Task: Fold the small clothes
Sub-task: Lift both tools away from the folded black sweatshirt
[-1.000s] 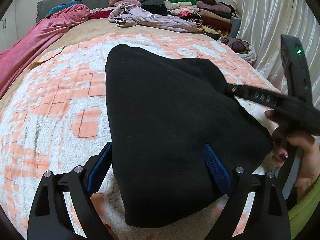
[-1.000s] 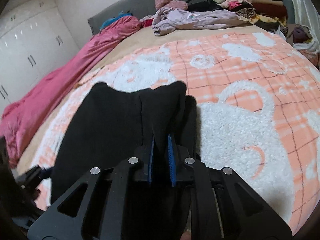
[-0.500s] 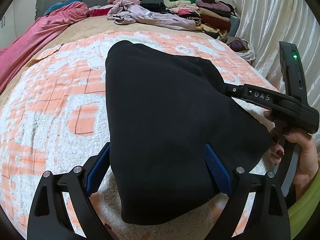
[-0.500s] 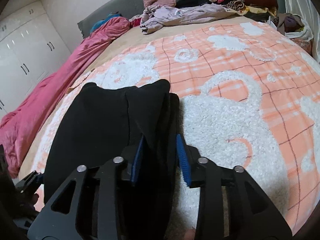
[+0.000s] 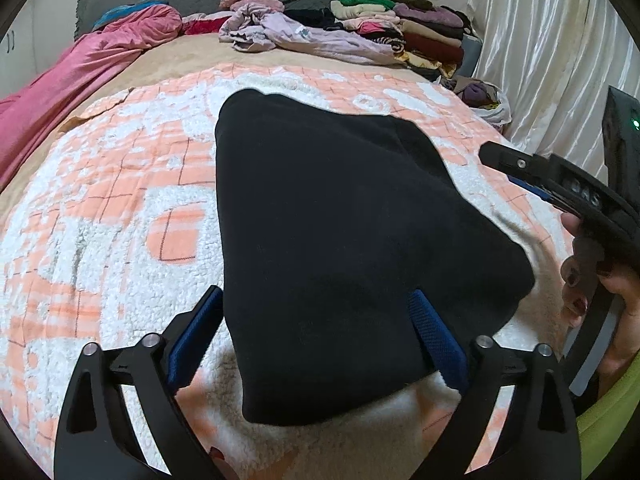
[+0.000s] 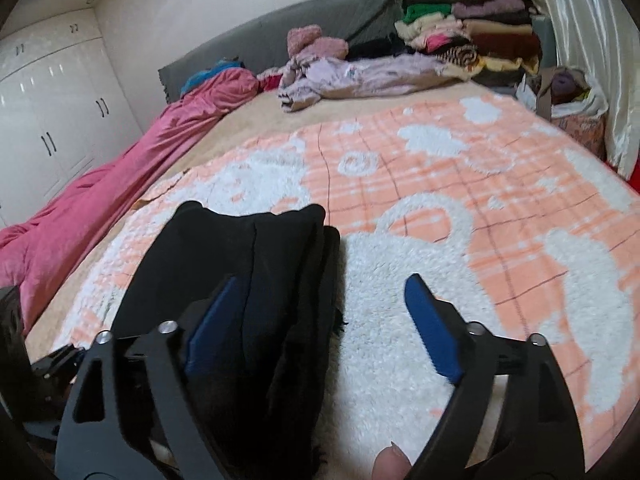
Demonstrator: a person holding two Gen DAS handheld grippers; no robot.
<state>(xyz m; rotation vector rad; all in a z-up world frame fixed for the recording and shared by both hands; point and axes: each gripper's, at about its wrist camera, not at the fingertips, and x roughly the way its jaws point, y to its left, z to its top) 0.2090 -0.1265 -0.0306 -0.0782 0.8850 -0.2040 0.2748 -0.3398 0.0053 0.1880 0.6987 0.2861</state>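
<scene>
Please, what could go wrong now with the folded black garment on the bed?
The right gripper is open, with the black garment edge between its fingers; moving away could snag the edge and open the fold. The left gripper is open around the near end, where the fleece blanket is soft, so pressing may shift the layers.

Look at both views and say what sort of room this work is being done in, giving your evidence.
Most likely a bedroom. The black garment lies on a bed covered by a peach-and-white blanket, a grey headboard runs along the far wall, and white wardrobe doors stand to one side.
</scene>
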